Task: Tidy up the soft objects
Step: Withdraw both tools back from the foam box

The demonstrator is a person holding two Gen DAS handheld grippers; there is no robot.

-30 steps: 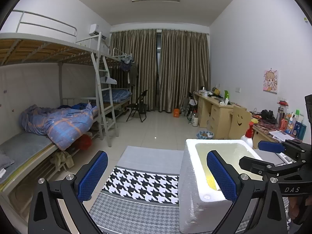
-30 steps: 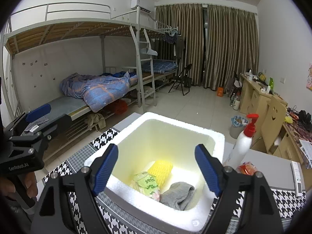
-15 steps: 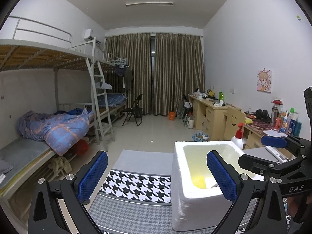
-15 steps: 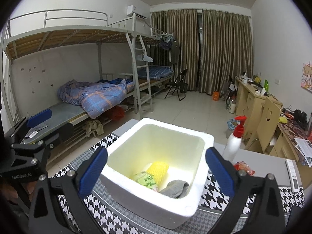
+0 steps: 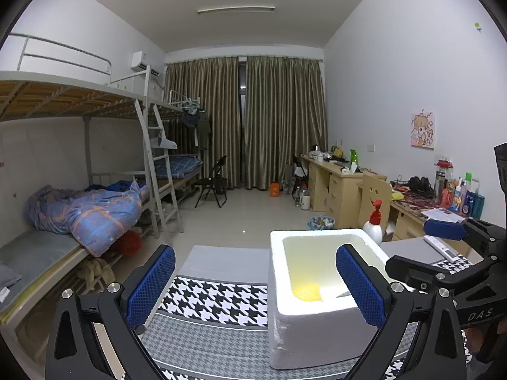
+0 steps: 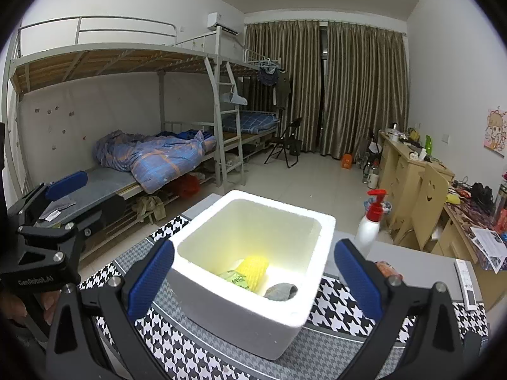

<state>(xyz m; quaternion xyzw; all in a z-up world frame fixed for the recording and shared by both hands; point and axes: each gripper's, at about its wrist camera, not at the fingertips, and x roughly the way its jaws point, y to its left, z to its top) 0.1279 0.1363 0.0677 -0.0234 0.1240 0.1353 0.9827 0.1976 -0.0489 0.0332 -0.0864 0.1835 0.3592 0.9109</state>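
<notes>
Dorm-room walls, a bunk bed (image 6: 133, 145) with a blue quilt, brown curtains (image 5: 247, 120) and a row of desks (image 5: 336, 183) surround a table covered by one houndstooth cloth (image 6: 177, 345).

On that cloth stands one white foam box (image 6: 253, 288), open at the top, square, with thick walls. It sits just ahead of the right gripper (image 6: 253, 281), whose blue pads flank its near corner without touching it; the jaws are spread wide and hold nothing. From the left wrist camera the same box (image 5: 304, 323) lies ahead and to the right of the left gripper (image 5: 253, 288), whose jaws are likewise released and empty, with only the cloth between them.

Three soft things lie on the box floor: one yellow ribbed sponge-like piece (image 6: 253, 267), one pale green packet (image 6: 233, 277) touching it, and one crumpled grey sock (image 6: 280, 291) in the near right corner.

Beside the box stands one white spray bottle (image 6: 369, 224) with a red top, and one white remote (image 6: 465, 281) lies farther right.
</notes>
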